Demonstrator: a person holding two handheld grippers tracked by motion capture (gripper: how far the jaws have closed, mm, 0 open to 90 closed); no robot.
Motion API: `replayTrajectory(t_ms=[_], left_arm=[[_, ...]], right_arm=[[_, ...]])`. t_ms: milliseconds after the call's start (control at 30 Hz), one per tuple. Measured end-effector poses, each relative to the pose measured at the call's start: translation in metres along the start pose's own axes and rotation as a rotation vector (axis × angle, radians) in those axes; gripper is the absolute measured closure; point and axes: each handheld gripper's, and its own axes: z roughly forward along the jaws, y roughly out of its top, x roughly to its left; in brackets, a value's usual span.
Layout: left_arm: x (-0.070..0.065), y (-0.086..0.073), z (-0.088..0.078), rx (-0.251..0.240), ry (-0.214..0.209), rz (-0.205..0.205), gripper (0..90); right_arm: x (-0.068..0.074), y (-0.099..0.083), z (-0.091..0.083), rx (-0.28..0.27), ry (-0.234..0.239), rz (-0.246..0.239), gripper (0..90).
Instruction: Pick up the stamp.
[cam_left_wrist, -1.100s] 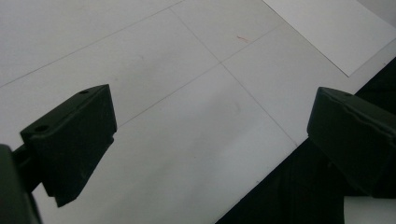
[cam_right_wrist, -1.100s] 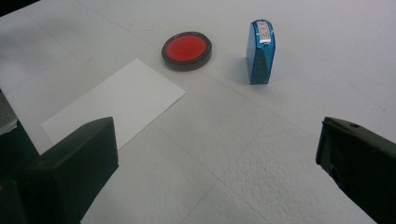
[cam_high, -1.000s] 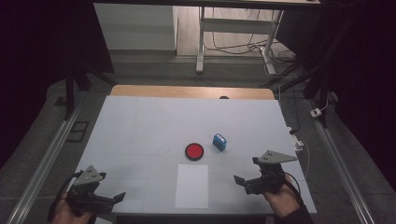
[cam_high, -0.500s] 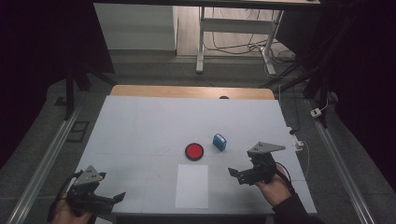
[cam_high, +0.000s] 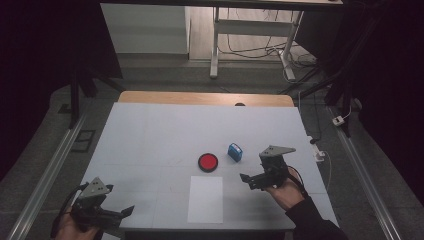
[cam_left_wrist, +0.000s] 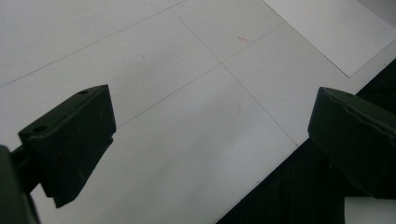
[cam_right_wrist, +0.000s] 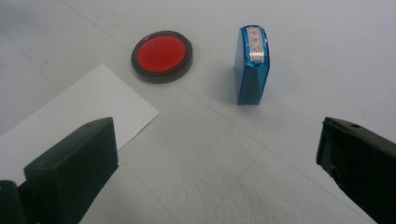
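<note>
Right gripper (cam_high: 254, 178): held in the person's right hand (cam_high: 285, 192) at about 4 o'clock on the table (cam_high: 150, 135). Its jaws stand wide apart and hold nothing. In the right gripper view the gripper (cam_right_wrist: 219, 163) faces two items across a stretch of bare table surface.

Item 1: one blue stamp (cam_right_wrist: 252, 64), upright on its narrow edge, with a white label strip carrying red characters on its top face. It lies at 12 o'clock from the right gripper, slightly toward 1 o'clock, apart from both jaws. In the high view the stamp (cam_high: 235, 151) sits just right of table centre.

Item 2: one round red pad in a black rim (cam_right_wrist: 161, 55), lying flat at about 11 o'clock from the right gripper. In the high view the pad (cam_high: 207, 162) is near the stamp's left, not touching it.

Item 3: one white sheet of paper (cam_high: 206, 198), flat on the table at 6 o'clock from the pad, near the front edge. One corner (cam_right_wrist: 70, 116) lies just beyond the right gripper's left jaw.

Left gripper (cam_high: 122, 212): held at about 7 o'clock, at the table's front left corner. Its jaws are wide apart and empty. In the left gripper view the gripper (cam_left_wrist: 210, 154) spans the table's front edge, with a corner of the paper (cam_left_wrist: 336, 28) at 1 o'clock.
</note>
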Motion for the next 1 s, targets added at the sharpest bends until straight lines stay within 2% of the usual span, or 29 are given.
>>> replayTrajectory(t_ms=[333,800,1000], left_arm=[[0.0,0.0,0.0,0.001,0.0,0.0,1.3],[0.001,0.0,0.0,-0.001,-0.002,-0.004,0.9],[0.001,0.0,0.0,-0.002,-0.004,-0.005,0.5]], right_arm=[[-0.01,0.011,0.018,0.03,-0.012,0.017,0.0],[-0.013,0.029,0.044,0.047,-0.035,-0.014,0.0],[-0.017,0.033,0.053,0.057,-0.043,-0.013,0.0]])
